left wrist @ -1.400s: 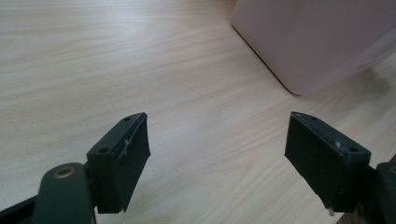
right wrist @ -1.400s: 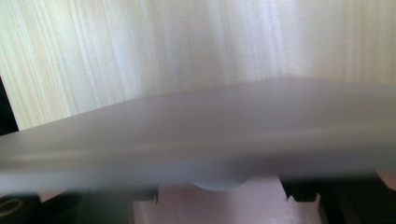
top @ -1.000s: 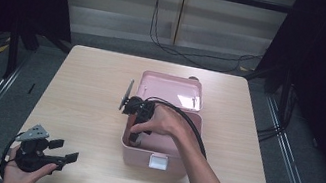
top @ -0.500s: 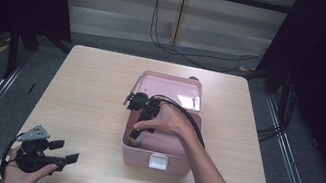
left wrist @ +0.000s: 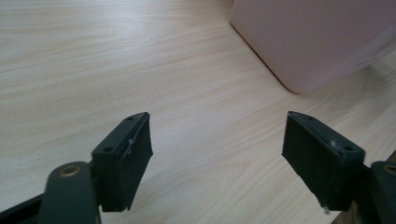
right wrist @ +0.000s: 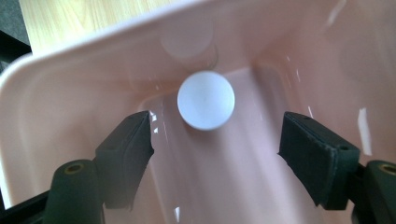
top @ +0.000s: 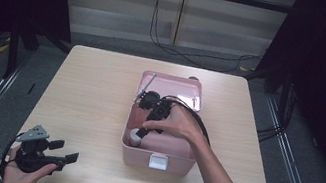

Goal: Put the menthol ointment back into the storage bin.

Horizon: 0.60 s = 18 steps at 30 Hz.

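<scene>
My right gripper (right wrist: 215, 135) hangs inside the pink box (right wrist: 70, 88), jaws wide, just been closing, gripping nothing. Beyond them sits a small round white-topped jar (right wrist: 206, 100), untouched.

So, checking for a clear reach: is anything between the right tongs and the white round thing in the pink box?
Nothing: in the right gripper view, bare pink box floor separates the open right tongs from the white round thing.
</scene>
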Each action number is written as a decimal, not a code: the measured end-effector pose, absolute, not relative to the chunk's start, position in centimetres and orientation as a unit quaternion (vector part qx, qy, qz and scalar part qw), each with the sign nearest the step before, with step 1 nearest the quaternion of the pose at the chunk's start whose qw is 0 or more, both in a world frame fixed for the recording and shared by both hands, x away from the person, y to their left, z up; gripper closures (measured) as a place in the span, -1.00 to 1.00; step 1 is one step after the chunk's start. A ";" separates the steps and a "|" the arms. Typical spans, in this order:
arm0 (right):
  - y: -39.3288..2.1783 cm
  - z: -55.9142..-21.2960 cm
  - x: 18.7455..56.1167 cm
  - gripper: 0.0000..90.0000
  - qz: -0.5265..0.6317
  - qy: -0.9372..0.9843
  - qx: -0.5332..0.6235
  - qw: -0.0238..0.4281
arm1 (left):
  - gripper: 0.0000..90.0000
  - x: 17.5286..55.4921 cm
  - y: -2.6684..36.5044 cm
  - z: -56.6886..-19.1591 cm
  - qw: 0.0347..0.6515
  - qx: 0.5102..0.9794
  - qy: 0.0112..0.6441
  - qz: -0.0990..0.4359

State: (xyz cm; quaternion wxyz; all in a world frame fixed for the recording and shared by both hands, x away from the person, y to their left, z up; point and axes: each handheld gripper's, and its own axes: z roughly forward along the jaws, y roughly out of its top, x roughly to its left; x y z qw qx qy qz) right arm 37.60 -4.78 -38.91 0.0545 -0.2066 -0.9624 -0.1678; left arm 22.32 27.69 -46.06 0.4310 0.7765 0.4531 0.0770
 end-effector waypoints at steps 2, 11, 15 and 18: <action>-5.2 -38.9 37.4 -0.42 -0.170 -0.961 -0.212 0.058 | -0.43 22.3 27.7 -46.0 0.429 0.775 0.457 0.079; -8.0 -38.5 36.4 -0.38 -0.197 -0.950 -0.234 0.058 | -0.46 22.3 27.7 -46.0 0.431 0.774 0.457 0.080; -9.1 -38.2 35.9 -0.37 -0.210 -0.946 -0.241 0.057 | -0.48 22.2 27.7 -46.0 0.435 0.771 0.458 0.080; -10.1 -37.9 35.6 -0.34 -0.233 -0.940 -0.247 0.038 | -0.49 22.3 27.8 -46.0 0.431 0.772 0.460 0.080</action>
